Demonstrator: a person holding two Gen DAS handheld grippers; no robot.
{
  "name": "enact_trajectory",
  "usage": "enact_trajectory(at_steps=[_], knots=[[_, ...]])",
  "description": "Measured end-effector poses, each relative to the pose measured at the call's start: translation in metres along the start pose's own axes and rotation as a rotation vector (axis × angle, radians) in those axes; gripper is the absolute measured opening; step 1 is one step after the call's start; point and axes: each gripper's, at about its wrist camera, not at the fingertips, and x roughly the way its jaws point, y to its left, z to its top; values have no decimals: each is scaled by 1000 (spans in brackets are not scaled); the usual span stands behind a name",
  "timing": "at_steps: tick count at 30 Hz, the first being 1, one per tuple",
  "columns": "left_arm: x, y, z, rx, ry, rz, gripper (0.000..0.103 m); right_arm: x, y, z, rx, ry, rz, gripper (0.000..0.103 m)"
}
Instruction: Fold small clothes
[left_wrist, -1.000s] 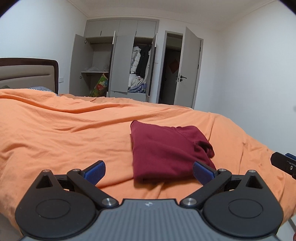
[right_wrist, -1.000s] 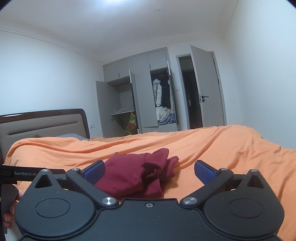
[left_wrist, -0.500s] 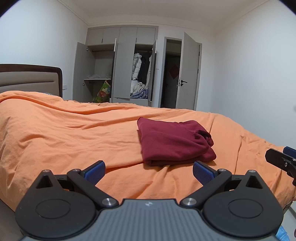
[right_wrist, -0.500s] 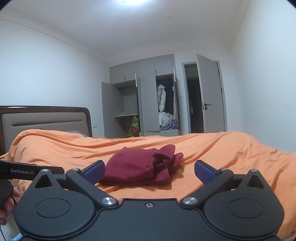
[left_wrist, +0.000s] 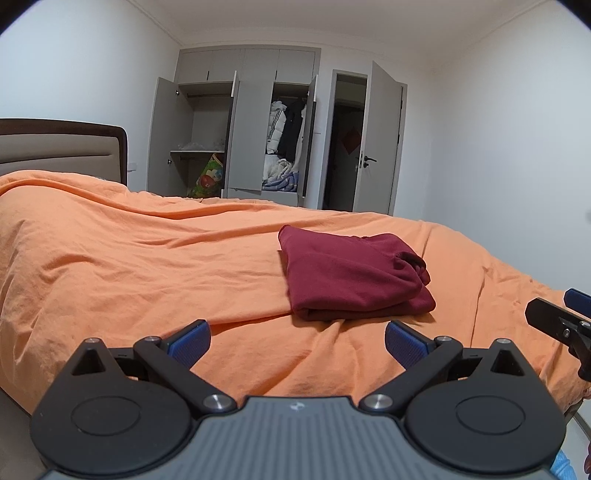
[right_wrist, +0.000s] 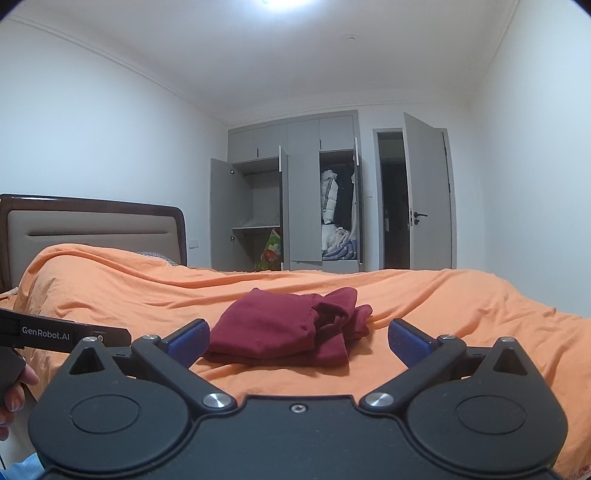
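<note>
Both grippers hang clear of the bed with jaws spread wide and nothing between them — the left gripper (left_wrist: 297, 338) and right gripper (right_wrist: 298, 338) each face the folded maroon garment (left_wrist: 351, 277), which rests on the orange duvet (left_wrist: 147, 266) toward the bed's near edge and its right side. One risk is the loose end of the bundle (right_wrist: 340, 314), bunched and partly open on the right: a fingertip catching there, or a tug on the soft, wrinkled duvet, would likely pull the layers apart. Any one-sided lift could also let the fold sag open — judged only from how loosely it sits.
</note>
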Motion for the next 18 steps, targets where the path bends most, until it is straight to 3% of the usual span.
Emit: enact_trajectory(at_steps=[18], knots=[[1,1,-1,-3,11,1,103,4,-2,-2,6,9,0,103]])
